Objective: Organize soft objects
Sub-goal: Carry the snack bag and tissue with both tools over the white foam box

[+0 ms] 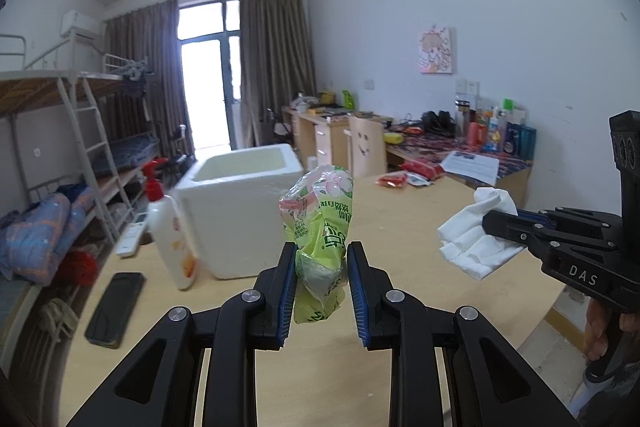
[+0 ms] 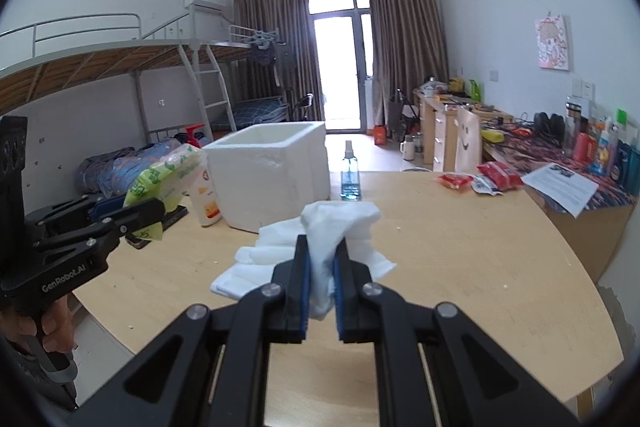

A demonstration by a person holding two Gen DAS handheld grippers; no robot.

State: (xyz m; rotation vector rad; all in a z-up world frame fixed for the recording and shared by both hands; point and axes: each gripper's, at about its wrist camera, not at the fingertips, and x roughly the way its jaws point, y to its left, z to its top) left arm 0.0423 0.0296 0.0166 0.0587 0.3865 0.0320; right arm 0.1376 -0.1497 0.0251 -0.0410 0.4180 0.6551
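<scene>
Left claw [image 1: 320, 283] is closed most of the way on a green tissue pack [image 1: 320, 227], pinching it low down so most of the pack stands up above the fingers, off the tabletop [image 1: 400, 227]. Right claw [image 2: 321, 279] is clamped nearly together on a bunched white cloth [image 2: 332, 231], also lifted, with loose corners flopping out to the left.

Handling-wise, both look super light and squishy. The pack's plastic wrap is probably a bit slick and it crumples where it's pinched, so I'd say a grip nearer the middle would wobble less than this low one. The cloth has zero stiffness, so whatever isn't between the pads just dangles; a grab at the bunched centre seems the safest bet.

The obvious drop spot is the white foam box [image 1: 240, 203], open top, sitting ahead on the tabletop. Its walls are tall, so my guess is both loads need to clear the rim before release. A lotion bottle [image 1: 172, 239] stands just beside the box on the left and a small spray bottle [image 2: 350, 171] just beside it on the right, both easy to knock. A phone [image 1: 116, 307] lies near the left edge. The middle of the tabletop has open room.
</scene>
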